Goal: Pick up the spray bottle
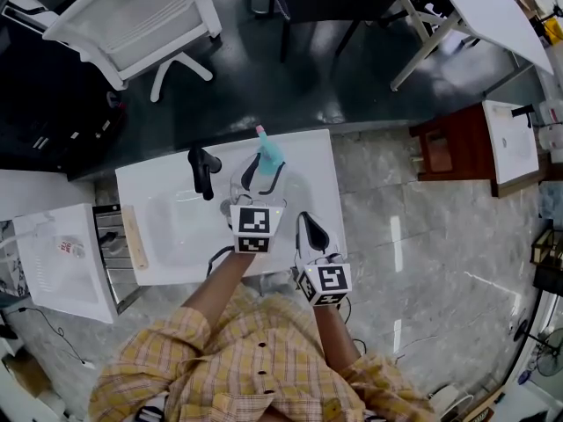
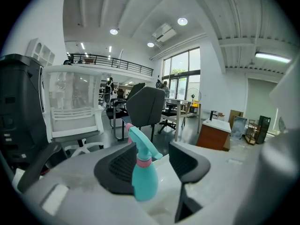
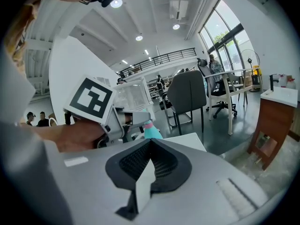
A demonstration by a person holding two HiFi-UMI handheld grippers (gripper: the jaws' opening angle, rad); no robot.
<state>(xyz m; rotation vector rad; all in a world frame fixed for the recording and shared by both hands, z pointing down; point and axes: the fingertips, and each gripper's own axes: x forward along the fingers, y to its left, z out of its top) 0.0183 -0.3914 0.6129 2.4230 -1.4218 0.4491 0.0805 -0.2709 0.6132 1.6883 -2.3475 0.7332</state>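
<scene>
A teal spray bottle (image 1: 270, 155) with a pink collar and nozzle stands upright near the far edge of the white countertop (image 1: 163, 183). My left gripper (image 1: 264, 176) is open around it, one black jaw on each side. In the left gripper view the bottle (image 2: 144, 179) sits close against the left pad, with a clear gap to the right pad (image 2: 185, 161). My right gripper (image 1: 305, 222) is shut and empty, hanging near the counter's front right corner. In the right gripper view its jaws (image 3: 149, 161) meet, and part of the teal bottle (image 3: 151, 132) shows beyond them.
A black faucet (image 1: 204, 170) stands left of the bottle, above a shallow basin (image 1: 180, 227). A drawer unit (image 1: 110, 253) and a white box (image 1: 62, 258) are on the left. A white chair (image 1: 141, 16) and a wooden cabinet (image 1: 453, 148) stand farther off.
</scene>
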